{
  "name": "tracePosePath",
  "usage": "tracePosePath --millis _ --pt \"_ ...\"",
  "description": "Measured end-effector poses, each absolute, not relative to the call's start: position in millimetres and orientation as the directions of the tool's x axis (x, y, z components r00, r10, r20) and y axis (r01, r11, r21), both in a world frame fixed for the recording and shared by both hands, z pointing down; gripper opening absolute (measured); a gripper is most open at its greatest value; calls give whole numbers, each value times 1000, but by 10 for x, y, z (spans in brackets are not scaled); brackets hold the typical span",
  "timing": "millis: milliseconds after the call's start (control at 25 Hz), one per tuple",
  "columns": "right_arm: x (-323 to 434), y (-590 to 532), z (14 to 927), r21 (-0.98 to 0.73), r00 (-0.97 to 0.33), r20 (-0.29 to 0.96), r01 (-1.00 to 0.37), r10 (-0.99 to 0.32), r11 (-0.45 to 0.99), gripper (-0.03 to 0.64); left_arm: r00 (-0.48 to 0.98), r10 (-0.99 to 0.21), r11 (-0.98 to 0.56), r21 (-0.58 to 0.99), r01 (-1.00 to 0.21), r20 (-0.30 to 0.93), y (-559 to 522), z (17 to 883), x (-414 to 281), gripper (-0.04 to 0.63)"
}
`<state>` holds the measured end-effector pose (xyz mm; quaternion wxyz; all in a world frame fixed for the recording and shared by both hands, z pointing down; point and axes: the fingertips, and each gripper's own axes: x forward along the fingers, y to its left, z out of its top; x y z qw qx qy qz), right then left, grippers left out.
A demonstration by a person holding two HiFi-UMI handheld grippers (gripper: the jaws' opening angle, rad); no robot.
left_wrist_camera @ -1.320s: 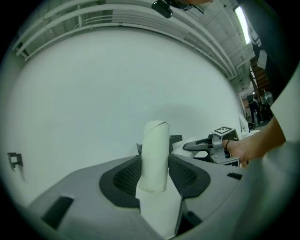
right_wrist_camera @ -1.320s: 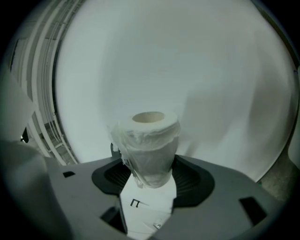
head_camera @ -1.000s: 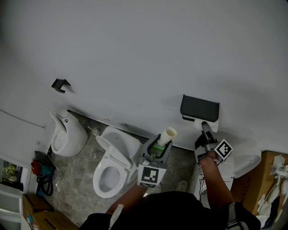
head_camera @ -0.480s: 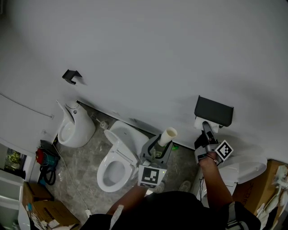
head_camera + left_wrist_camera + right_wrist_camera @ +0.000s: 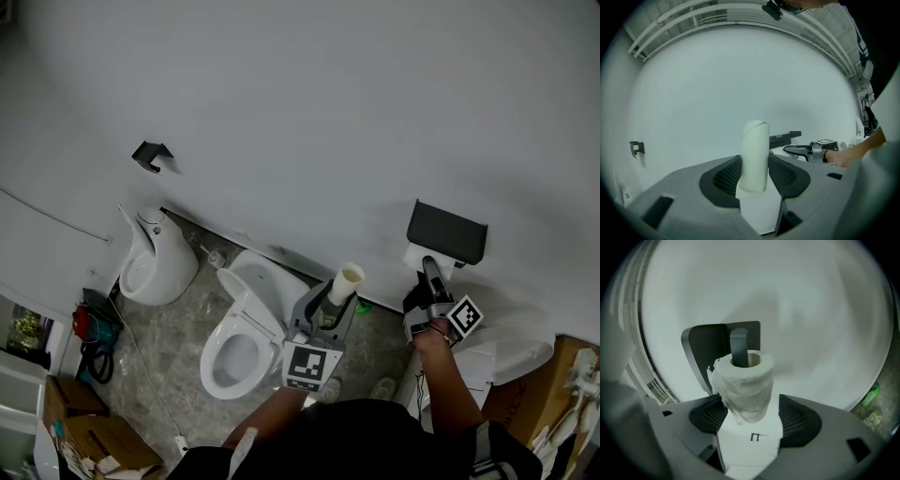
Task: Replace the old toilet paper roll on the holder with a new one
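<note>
Left gripper (image 5: pixel 753 164) pinched the cardboard tube (image 5: pixel 755 140); right gripper (image 5: pixel 749 413), jaws just opening and spread, straddled the roll (image 5: pixel 743 380) on the holder (image 5: pixel 708 348).

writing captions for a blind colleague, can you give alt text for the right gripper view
A white toilet paper roll sits on the bar of the dark wall holder, between the jaws of the right tool, which have just been opening. The jaw at the picture's right stands clear of the roll.

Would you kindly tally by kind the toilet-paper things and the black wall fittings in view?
Paper roll: 1
Empty cardboard tube: 1
Covered paper holder: 1
Small wall bracket: 1
Total: 4
</note>
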<state>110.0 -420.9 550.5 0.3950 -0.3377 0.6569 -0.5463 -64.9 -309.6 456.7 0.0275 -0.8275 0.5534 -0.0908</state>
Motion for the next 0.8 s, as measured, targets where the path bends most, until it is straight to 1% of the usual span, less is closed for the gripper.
tracePosePath --millis 120,360,440,520,640,680,800 --pt "1104 -4122 5521 -984 -467 -162 11 -869 177 310 385 -915 -398 -119 -909 119 -3117 4585 -621 183" --pt "1237 -3872 5487 -978 -473 -180 -11 -862 210 313 425 -897 -437 -90 -895 119 -3156 4594 -518 183" --pt "1322 -3792 5414 -970 -472 -192 -45 -860 241 311 444 -888 -454 -85 -887 116 -3161 4598 -457 183" --pt "1385 -3695 5282 -949 -479 -205 -116 -854 293 311 464 -878 -474 -79 -877 116 -3161 4602 -407 183" --pt "1446 -3558 5079 -880 -499 -213 -275 -840 387 308 484 -867 -495 -77 -866 119 -3165 4615 -359 183" --pt "1467 -3518 5030 -849 -505 -212 -330 -837 413 295 490 -863 -500 -76 -862 119 -3171 4618 -341 183" --pt "1505 -3382 4819 -713 -521 -211 -496 -827 495 224 516 -850 -524 -74 -848 110 -3189 4608 -275 183"
